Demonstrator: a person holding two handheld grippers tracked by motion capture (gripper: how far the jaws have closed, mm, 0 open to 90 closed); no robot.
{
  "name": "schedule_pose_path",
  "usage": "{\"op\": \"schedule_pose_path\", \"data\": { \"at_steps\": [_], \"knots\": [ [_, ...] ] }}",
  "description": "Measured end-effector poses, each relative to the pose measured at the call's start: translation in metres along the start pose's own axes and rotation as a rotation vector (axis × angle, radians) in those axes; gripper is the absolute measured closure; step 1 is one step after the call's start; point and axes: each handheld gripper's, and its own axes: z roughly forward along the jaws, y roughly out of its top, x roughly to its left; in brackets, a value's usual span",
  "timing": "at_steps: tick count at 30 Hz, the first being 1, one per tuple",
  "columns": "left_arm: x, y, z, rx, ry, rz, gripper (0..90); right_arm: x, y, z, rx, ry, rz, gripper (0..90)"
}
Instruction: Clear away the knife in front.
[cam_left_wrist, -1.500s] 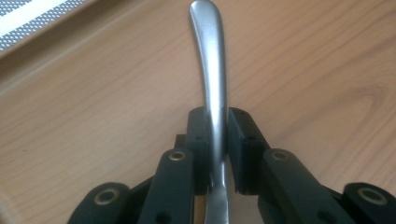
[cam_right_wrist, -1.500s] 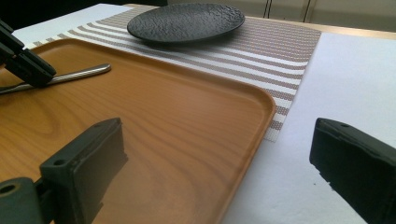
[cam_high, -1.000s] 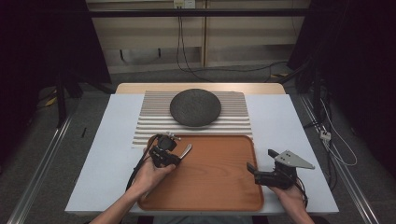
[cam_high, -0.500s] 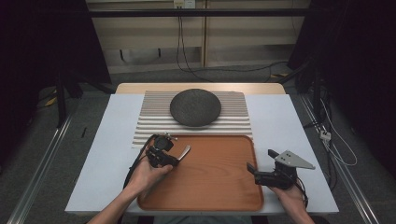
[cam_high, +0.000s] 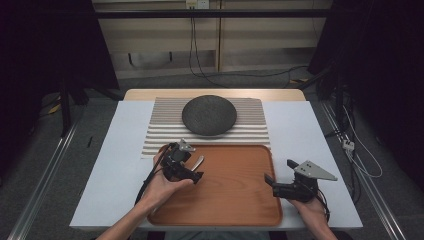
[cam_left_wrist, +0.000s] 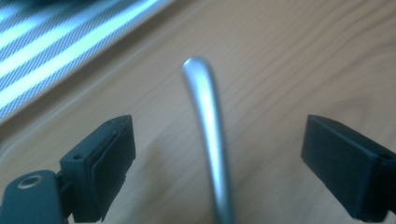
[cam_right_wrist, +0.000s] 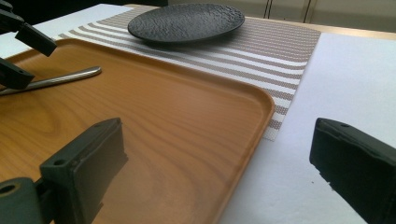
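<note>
A slim, brushed-silver utensil handle (cam_left_wrist: 208, 135) lies on the wooden tray (cam_high: 240, 210) – between the left gripper's (cam_left_wrist: 219, 163) wide-spread jaws, untouched – while the right gripper (cam_high: 274, 182) hangs wide open at the tray's right edge

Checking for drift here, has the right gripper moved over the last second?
No. The right gripper sits at the same spot by the tray's right edge.

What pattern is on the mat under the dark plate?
The mat has brown and white stripes, clearest in the right gripper view.
</note>
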Motion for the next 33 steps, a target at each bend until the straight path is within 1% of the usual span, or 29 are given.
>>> {"op": "schedule_pose_path", "data": {
  "at_steps": [1, 2, 3, 4, 5, 6, 7, 8, 9, 10, 11, 12, 13, 14, 15, 16, 17, 18, 19, 20, 21, 24, 25, 27, 30, 31, 32, 33],
  "knots": [
    [-0.002, 0.000, -0.001, -0.013, -0.015, 0.015, 9.8, 0.001, 0.000, 0.000, 0.001, -0.001, -0.002, 3.1],
    [-0.005, 0.000, -0.001, -0.027, -0.015, 0.027, 12.6, 0.001, 0.000, 0.000, 0.001, -0.002, -0.005, 3.1],
    [-0.007, -0.001, -0.002, -0.043, -0.022, 0.031, 18.1, 0.001, 0.000, 0.000, 0.001, -0.004, -0.005, 3.1],
    [-0.008, -0.002, -0.003, -0.080, -0.057, 0.040, 33.7, 0.001, 0.000, -0.001, 0.001, -0.005, -0.003, 3.1],
    [-0.008, -0.003, -0.003, -0.092, -0.081, 0.048, 45.7, 0.001, 0.000, -0.001, 0.001, -0.007, -0.002, 3.1],
    [-0.010, -0.002, -0.002, -0.075, -0.062, 0.052, 45.6, 0.001, 0.001, -0.001, -0.001, -0.007, -0.005, 3.1],
    [-0.011, -0.003, 0.000, -0.069, -0.074, 0.062, 50.8, 0.002, 0.001, -0.001, -0.002, -0.007, -0.003, 3.1],
    [-0.010, -0.003, 0.001, -0.061, -0.085, 0.063, 67.3, 0.002, 0.000, -0.001, 0.000, -0.007, -0.004, 3.0],
    [-0.010, -0.003, 0.002, -0.049, -0.087, 0.048, 73.6, 0.002, 0.000, -0.001, 0.001, -0.006, -0.006, 3.1],
    [-0.009, -0.003, 0.003, -0.042, -0.086, 0.052, 77.4, 0.002, 0.001, -0.001, 0.000, -0.007, -0.007, 3.1],
    [-0.009, -0.004, 0.005, -0.033, -0.081, 0.058, 83.2, 0.002, 0.001, -0.002, -0.002, -0.006, -0.007, 3.1],
    [-0.008, -0.004, 0.006, -0.019, -0.079, 0.055, 85.4, 0.003, 0.001, -0.001, -0.001, -0.006, -0.009, 3.1],
    [-0.008, -0.005, 0.007, -0.005, -0.062, 0.049, 87.2, 0.003, 0.001, -0.001, 0.001, -0.006, -0.009, 3.1],
    [-0.006, -0.005, 0.009, 0.006, -0.068, 0.052, 89.8, 0.003, 0.001, -0.002, 0.001, -0.007, -0.010, 3.1],
    [-0.005, -0.006, 0.011, 0.016, -0.055, 0.057, 90.0, 0.003, 0.001, -0.002, -0.002, -0.005, -0.010, 3.1],
    [-0.004, -0.007, 0.012, 0.015, -0.046, 0.056, 90.0, 0.003, 0.001, -0.002, -0.002, -0.006, -0.011, 3.1],
    [-0.003, -0.007, 0.012, 0.016, -0.050, 0.046, 90.0, 0.003, 0.001, -0.002, -0.001, -0.007, -0.012, 3.1],
    [-0.002, -0.007, 0.011, 0.019, -0.055, 0.049, 90.0, 0.003, 0.001, -0.002, -0.001, -0.008, -0.011, 3.1],
    [-0.003, -0.007, 0.011, 0.019, -0.043, 0.052, 90.0, 0.003, 0.001, -0.002, -0.003, -0.007, -0.011, 3.1],
    [-0.003, -0.007, 0.011, 0.020, -0.041, 0.054, 90.0, 0.003, 0.001, -0.002, -0.002, -0.008, -0.011, 3.1],
    [-0.002, -0.007, 0.011, 0.023, -0.047, 0.055, 90.0, 0.003, 0.001, -0.002, -0.001, -0.009, -0.012, 3.1],
    [0.000, -0.008, 0.010, 0.028, -0.034, 0.073, 90.0, 0.003, 0.001, -0.001, 0.001, -0.005, -0.010, 3.1],
    [0.000, -0.009, 0.009, 0.025, -0.023, 0.066, 90.0, 0.003, 0.001, -0.001, 0.001, -0.004, -0.010, 3.1],
    [0.002, -0.010, 0.009, 0.021, -0.030, 0.051, 90.0, 0.003, 0.001, -0.001, -0.001, -0.002, -0.010, 3.1],
    [0.003, -0.010, 0.008, 0.027, -0.029, 0.060, 90.0, 0.003, 0.001, -0.001, -0.001, 0.000, -0.013, 3.1],
    [0.003, -0.011, 0.008, 0.031, -0.032, 0.058, 90.0, 0.004, 0.001, -0.001, -0.002, -0.001, -0.011, 3.1],
    [0.004, -0.011, 0.007, 0.034, -0.027, 0.060, 90.0, 0.003, 0.001, -0.001, -0.001, 0.000, -0.013, 3.1],
    [0.004, -0.011, 0.007, 0.027, -0.028, 0.052, 90.0, 0.004, 0.001, -0.001, -0.001, 0.000, -0.014, 3.1]
  ]
}}
